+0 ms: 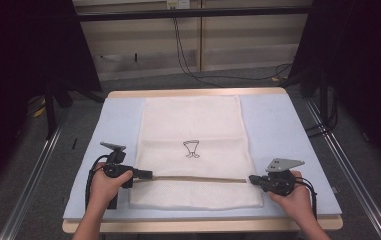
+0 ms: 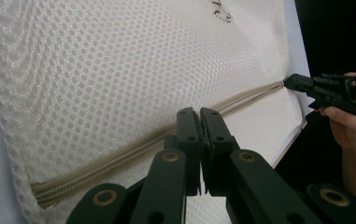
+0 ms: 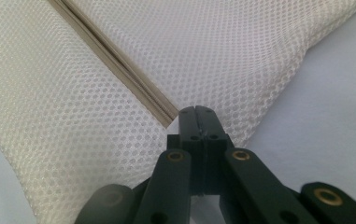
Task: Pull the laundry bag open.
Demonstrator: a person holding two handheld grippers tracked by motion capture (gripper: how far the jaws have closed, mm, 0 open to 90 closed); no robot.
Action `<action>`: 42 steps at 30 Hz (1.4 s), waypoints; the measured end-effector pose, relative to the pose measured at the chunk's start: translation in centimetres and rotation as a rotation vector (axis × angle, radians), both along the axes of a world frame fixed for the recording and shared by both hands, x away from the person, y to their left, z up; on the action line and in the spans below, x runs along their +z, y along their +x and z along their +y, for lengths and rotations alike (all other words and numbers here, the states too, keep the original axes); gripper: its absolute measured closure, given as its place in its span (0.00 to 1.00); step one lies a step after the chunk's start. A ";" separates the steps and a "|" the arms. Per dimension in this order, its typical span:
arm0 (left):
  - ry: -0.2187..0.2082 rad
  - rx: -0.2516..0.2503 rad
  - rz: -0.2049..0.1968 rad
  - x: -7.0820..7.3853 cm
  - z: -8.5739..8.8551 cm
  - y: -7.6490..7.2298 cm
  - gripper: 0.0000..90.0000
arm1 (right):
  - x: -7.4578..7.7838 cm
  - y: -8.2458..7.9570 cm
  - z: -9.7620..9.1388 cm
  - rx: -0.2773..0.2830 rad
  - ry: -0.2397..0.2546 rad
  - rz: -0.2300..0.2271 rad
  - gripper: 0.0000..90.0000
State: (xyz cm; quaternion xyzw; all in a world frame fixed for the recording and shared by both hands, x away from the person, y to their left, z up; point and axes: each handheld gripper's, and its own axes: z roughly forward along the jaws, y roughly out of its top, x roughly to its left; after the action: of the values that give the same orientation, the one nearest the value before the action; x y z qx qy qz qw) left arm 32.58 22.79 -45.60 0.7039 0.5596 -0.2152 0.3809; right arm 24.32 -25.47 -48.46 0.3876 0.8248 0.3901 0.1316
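Two grippers pinch a mesh bag [image 1: 193, 150] at its zipper [image 1: 198, 178], which runs crosswise between them: left gripper [image 1: 147, 174] clamped near the zipper's left end, right gripper [image 1: 252, 178] clamped at its right end.

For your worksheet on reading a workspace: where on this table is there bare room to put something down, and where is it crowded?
Bare blue table lies right of the mesh bag, with another strip along the bag's left side. The near edge is crowded: the left gripper and right gripper, both shut, sit at the two ends of the zipper.
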 end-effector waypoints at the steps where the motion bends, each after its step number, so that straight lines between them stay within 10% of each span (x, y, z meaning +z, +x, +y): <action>1: 0.014 0.004 -0.004 0.1 0.0 0.0 0.97 | 0.0 0.0 0.0 0.000 -0.001 0.000 1.00; 42: 0.012 0.078 -0.005 0.8 6.2 -0.7 0.97 | 0.1 0.1 0.1 -0.001 -0.013 0.002 1.00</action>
State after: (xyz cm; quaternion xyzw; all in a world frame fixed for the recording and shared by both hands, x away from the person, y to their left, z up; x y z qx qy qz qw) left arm 31.87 28.96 -44.79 0.6844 0.5869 -0.1952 0.3861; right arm 24.37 -25.38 -48.36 0.3874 0.8273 0.3842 0.1335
